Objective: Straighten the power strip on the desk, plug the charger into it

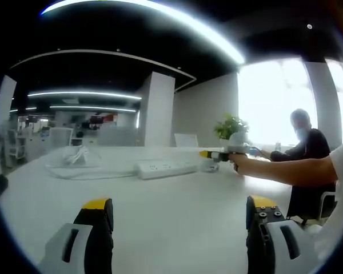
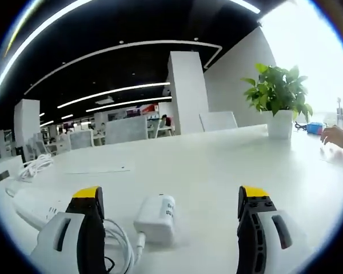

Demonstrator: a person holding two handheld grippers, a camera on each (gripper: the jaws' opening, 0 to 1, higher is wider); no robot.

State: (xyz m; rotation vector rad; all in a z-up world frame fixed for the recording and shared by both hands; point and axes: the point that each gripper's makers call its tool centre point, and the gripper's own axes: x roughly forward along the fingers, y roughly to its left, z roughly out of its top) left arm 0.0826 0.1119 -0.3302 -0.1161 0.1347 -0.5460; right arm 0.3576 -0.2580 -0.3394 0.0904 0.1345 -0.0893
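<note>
A white power strip (image 1: 167, 168) lies on the white desk (image 1: 177, 217), its cable coiled at the far left (image 1: 74, 157). My left gripper (image 1: 180, 214) stands open, well short of the strip. The right gripper (image 1: 214, 154) comes in from the right, held by a person's hand, just beyond the strip's right end. In the right gripper view the strip's end (image 2: 37, 206) lies at the lower left. A white charger (image 2: 157, 217) with its white cable (image 2: 123, 245) lies between the open jaws of my right gripper (image 2: 170, 208).
A potted green plant (image 2: 278, 103) stands on the desk at the right. A person in dark clothes (image 1: 303, 142) sits at the far right, with a hand (image 2: 335, 136) on the desk. A sheet of paper (image 2: 97, 169) lies further back.
</note>
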